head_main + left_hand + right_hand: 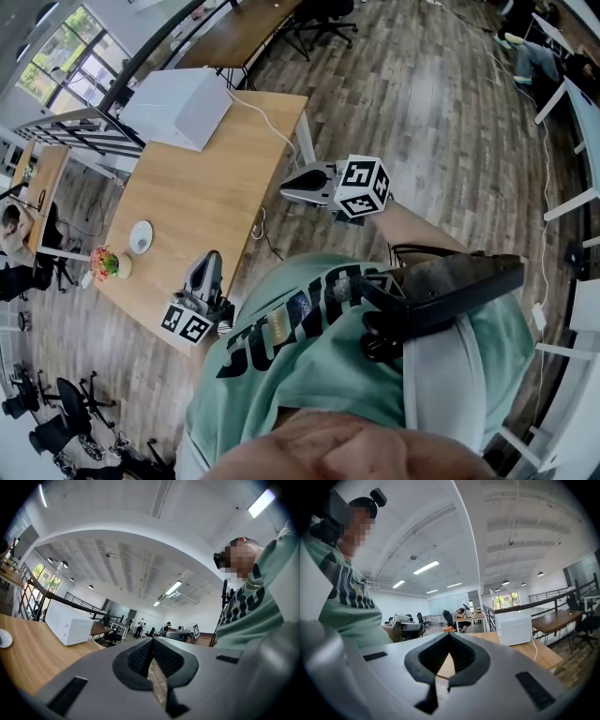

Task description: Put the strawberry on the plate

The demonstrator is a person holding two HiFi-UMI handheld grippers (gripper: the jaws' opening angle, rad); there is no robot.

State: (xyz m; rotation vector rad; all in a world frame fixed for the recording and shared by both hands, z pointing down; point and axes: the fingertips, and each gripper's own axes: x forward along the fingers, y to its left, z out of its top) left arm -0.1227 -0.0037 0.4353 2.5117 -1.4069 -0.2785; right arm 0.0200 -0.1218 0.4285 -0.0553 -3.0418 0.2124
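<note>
A small white plate (141,236) lies near the left edge of the wooden table (202,187); in the left gripper view the plate (3,638) shows at the far left. A red-and-green thing (106,262), which looks like the strawberry, sits at the table's near-left corner and shows small past the jaws in the right gripper view (448,629). My left gripper (208,257) (151,641) hangs over the table's near edge, shut and empty. My right gripper (285,188) (449,635) is held off the table's right edge, shut with nothing in it. Both are well away from the plate.
A white microwave (178,105) (68,623) (513,627) stands at the table's far end, its white cable (272,131) trailing off the right edge. A small white cup (125,267) sits beside the red-and-green thing. Office chairs (56,427) and other desks stand around; people sit in the background.
</note>
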